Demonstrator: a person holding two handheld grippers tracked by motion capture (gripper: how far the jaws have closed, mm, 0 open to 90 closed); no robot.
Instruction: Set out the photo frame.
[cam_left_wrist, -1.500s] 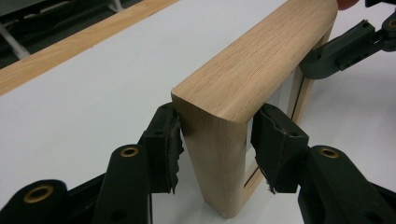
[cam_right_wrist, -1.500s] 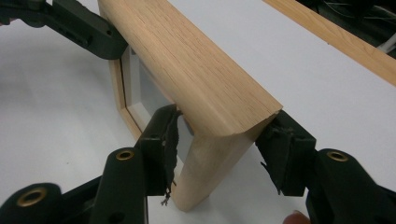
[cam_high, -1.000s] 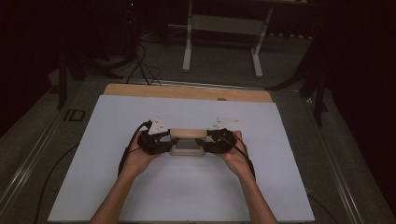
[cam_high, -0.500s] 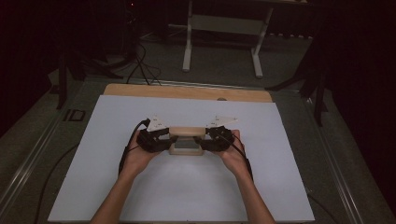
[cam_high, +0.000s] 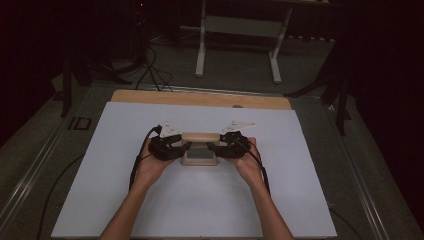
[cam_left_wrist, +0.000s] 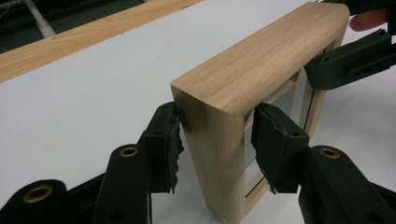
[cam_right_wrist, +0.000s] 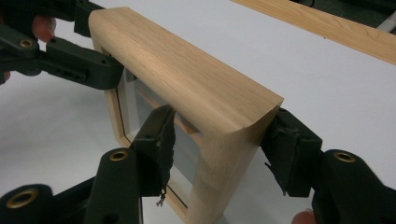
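Note:
A light wooden picture frame (cam_high: 200, 136) with a glass pane stands upright on the white table top (cam_high: 300, 200). My left gripper (cam_high: 182, 148) straddles its left upright. In the left gripper view the gripper (cam_left_wrist: 215, 140) has one pad against the wood (cam_left_wrist: 219, 79) and a narrow gap at the other. My right gripper (cam_high: 216, 148) straddles the other upright. Its jaws have just been opening: in the right gripper view the gripper (cam_right_wrist: 222, 144) has the frame (cam_right_wrist: 187, 79) between its jaws and its front pad stands off the wood.
A wooden strip (cam_high: 200, 99) runs along the table's far edge. Beyond it, a white stand (cam_high: 235, 45) and cables lie on the dark floor. Cables trail from both grippers beside the person's forearms (cam_high: 130, 215).

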